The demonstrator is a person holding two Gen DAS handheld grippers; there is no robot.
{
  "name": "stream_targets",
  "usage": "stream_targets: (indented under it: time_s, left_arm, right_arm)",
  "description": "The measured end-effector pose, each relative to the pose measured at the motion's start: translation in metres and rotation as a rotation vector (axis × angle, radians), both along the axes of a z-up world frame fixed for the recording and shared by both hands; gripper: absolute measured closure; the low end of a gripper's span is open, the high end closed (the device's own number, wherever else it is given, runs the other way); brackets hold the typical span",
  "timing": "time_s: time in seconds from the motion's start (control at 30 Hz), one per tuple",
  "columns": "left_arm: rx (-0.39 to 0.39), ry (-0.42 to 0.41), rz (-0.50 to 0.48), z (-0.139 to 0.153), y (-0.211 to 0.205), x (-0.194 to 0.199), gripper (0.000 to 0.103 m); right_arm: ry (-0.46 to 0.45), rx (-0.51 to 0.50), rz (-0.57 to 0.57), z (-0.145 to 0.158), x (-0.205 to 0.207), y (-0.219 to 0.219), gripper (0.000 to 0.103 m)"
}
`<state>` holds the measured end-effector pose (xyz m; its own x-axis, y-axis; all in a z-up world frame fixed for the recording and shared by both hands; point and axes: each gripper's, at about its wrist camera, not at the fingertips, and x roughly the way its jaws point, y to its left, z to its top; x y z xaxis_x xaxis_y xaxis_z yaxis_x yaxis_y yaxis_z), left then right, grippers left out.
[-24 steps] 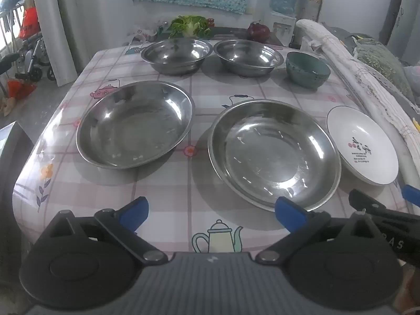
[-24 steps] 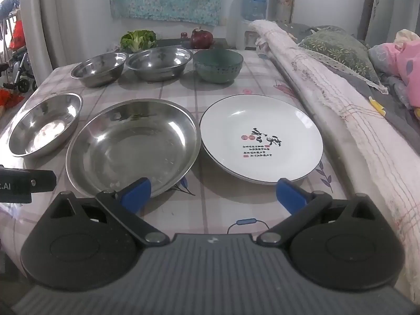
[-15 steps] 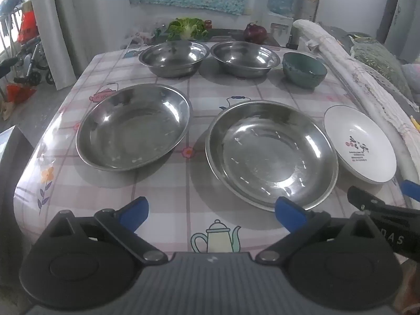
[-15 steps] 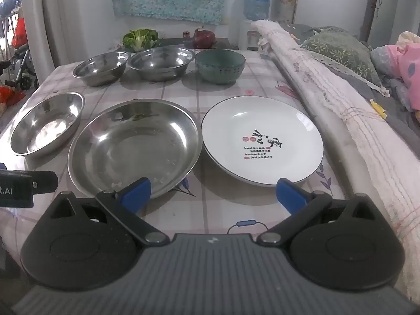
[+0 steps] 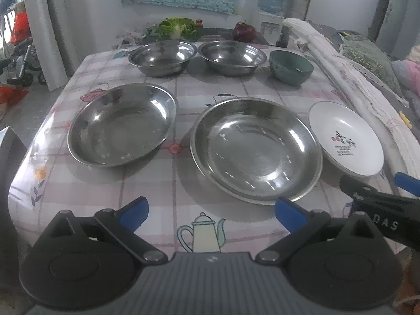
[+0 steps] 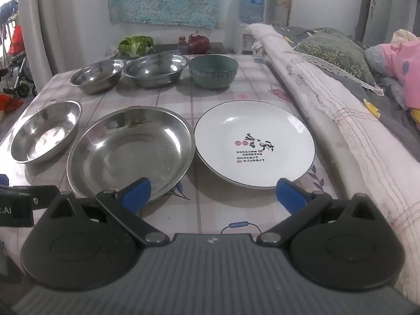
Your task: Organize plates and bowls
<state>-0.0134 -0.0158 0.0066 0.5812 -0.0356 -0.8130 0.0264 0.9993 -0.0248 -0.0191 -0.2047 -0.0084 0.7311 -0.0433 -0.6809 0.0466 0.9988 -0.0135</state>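
On the checked tablecloth lie a steel dish at the left, a larger steel plate in the middle and a white printed plate at the right. Behind them stand two steel bowls and a green bowl. My left gripper is open and empty at the near table edge. My right gripper is open and empty, just short of the white plate and steel plate.
A rolled white quilt runs along the table's right edge, with bedding beyond it. Lettuce and a dark red vegetable lie behind the bowls. The table edge drops off at the left; a pram stands there.
Both grippers have drawn back and risen slightly, so the dishes look a little farther away. Nothing on the table has moved.
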Motion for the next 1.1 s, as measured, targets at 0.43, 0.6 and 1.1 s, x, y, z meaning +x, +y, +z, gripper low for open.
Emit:
stream_targets:
  time_s: [0.43,0.6,1.1]
  left_arm:
    - [0.007,0.010,-0.021,-0.0002,-0.0095,-0.0074,0.000]
    - [0.008,0.010,-0.017,-0.0002,-0.0098,-0.0091,0.000]
    - [0.009,0.005,-0.005,0.0011,-0.0066,-0.0086,0.000]
  right_arm:
    - [-0.001,0.001,0.004,0.0003,-0.0027,-0.0007,0.001]
    - [-0.005,0.002,0.007,0.0017,-0.0041,-0.0015,0.001]
    - [-0.008,-0.005,0.012,0.0050,-0.0059,0.0009,0.001]
